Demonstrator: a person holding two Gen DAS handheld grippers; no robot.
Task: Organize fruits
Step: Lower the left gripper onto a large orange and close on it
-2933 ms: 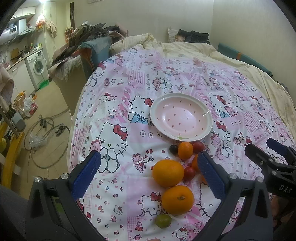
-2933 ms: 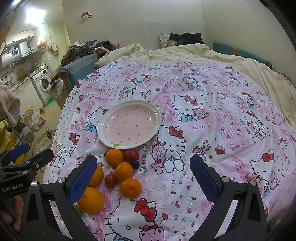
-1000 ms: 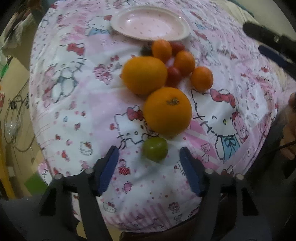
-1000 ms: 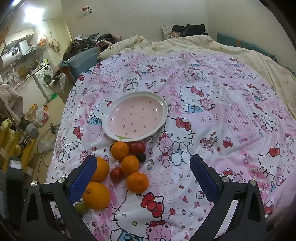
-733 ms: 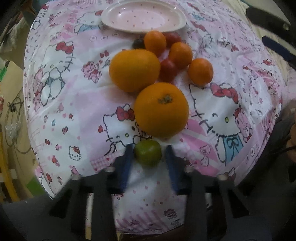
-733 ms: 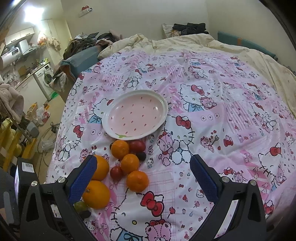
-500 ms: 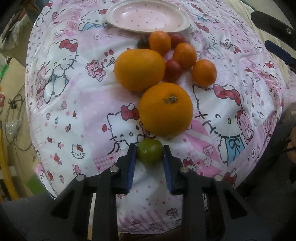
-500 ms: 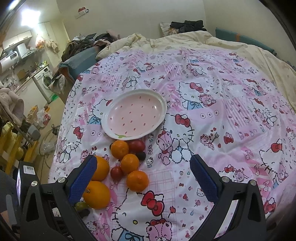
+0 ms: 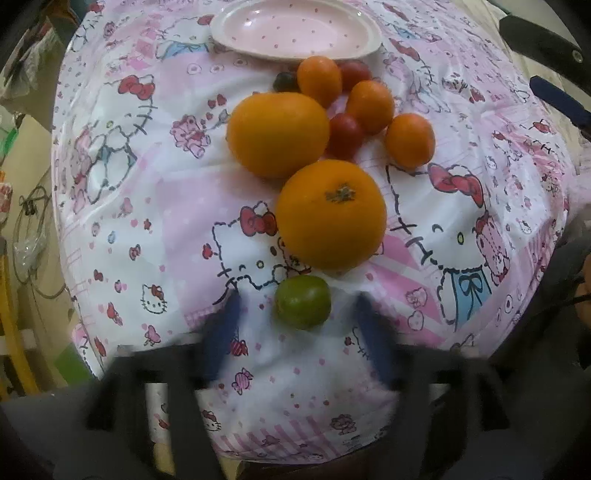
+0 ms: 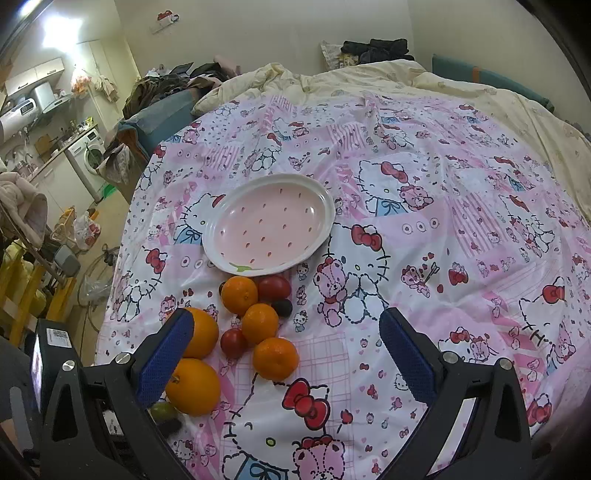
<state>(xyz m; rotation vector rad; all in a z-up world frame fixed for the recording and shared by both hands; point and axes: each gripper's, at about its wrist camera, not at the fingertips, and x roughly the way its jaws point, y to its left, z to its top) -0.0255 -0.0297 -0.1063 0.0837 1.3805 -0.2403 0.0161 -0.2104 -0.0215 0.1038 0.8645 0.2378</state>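
A small green fruit (image 9: 302, 302) lies on the Hello Kitty cloth between the blurred fingers of my left gripper (image 9: 301, 332), which stands open around it without touching. It also shows in the right wrist view (image 10: 163, 410). Beyond it lie two big oranges (image 9: 331, 214) (image 9: 277, 134), three small oranges (image 9: 409, 140), red cherry tomatoes (image 9: 344, 133) and a dark grape (image 9: 285, 82). The empty pink plate (image 9: 295, 29) (image 10: 269, 225) sits behind them. My right gripper (image 10: 286, 363) is open and empty, hovering above the fruit pile.
The cloth's front edge drops off just below the green fruit. To the left is the floor with cables (image 9: 29, 221), a washing machine (image 10: 90, 151) and clutter. A cream duvet (image 10: 406, 81) covers the far side of the bed.
My left gripper came down to the green fruit and shut on it, and has now opened wide again, leaving the fruit on the cloth. The right gripper barely moved.
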